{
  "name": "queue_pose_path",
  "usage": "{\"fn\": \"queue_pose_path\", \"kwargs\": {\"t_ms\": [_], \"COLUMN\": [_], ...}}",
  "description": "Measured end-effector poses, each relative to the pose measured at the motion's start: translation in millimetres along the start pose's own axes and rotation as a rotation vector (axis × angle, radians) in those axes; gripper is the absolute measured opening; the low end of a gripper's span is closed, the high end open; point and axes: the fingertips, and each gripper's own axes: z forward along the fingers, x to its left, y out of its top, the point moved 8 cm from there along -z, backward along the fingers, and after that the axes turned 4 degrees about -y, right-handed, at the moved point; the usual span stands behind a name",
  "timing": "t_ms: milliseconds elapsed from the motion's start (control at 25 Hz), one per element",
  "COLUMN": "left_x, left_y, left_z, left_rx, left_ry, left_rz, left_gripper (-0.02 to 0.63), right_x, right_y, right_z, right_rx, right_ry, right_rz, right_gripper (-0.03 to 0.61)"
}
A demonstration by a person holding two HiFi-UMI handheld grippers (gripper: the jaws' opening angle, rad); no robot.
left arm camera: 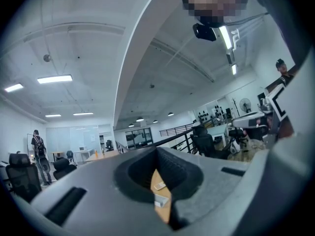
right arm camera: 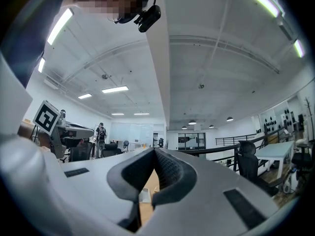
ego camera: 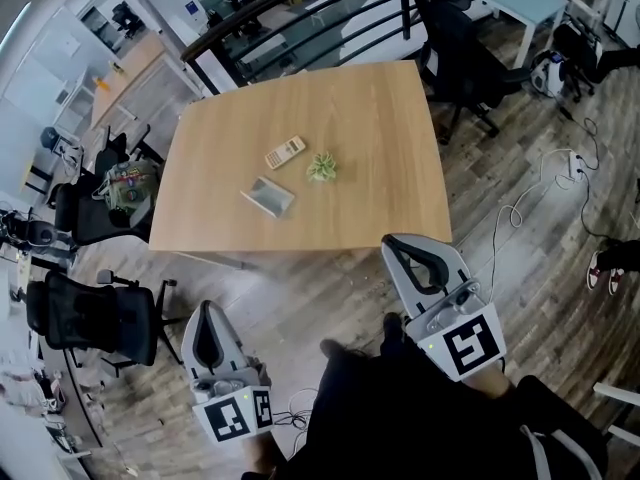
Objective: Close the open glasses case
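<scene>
The glasses case [ego camera: 268,197] lies open on the wooden table [ego camera: 380,118], left of the middle, pale grey with its lid up. Both grippers hang in front of the table's near edge, well short of the case. My left gripper [ego camera: 207,308] is low on the left with its jaws shut and nothing in them. My right gripper [ego camera: 395,240] is nearer the table's front right corner, also shut and empty. Through the slit under the jaws, the left gripper view shows the case [left arm camera: 160,201] and the right gripper view shows the case [right arm camera: 143,195] as well.
A beige calculator [ego camera: 285,152] and a small green plant [ego camera: 322,167] sit just behind the case. Black office chairs [ego camera: 95,318] stand left of the table, another chair [ego camera: 460,53] at its far right. A railing [ego camera: 300,8] runs behind; cables [ego camera: 530,198] lie on the floor.
</scene>
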Motion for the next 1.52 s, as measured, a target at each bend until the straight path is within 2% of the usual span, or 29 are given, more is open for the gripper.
{"fn": "queue_pose_path", "kwargs": {"t_ms": [400,640,880,1080,1360,1520], "left_x": [-14.1,-6.8,9.1,31.3,85.1,116.8], "left_y": [8.4,7.4,-9.1,-15.0,-25.1,-36.6], "left_z": [4.6,16.6,46.6,74.8,93.6,103.0], "left_rx": [0.031,0.046,0.033,-0.006,-0.027,-0.024], "left_ry": [0.008,0.005,-0.03,-0.066,-0.071,-0.065], "left_rz": [0.045,0.077,0.037,0.023,-0.003,-0.014], "left_gripper": [-0.002,-0.002,-0.002,-0.002,-0.002,-0.002], "right_x": [-13.4,-16.5,-16.1,-11.9,14.1,36.0], "right_y": [-7.9,-19.7,-33.7,-25.4,-12.8,-10.7], "right_z": [9.0,22.4,37.0,58.4,105.4,136.7], "right_rx": [-0.008,-0.016,0.029,0.025,0.028,0.038], "right_ry": [0.023,0.018,-0.031,-0.084,-0.103,-0.086], "right_rz": [0.026,0.06,0.04,0.022,-0.012,-0.041], "right_gripper": [0.014,0.014,0.014,0.014,0.014,0.014]}}
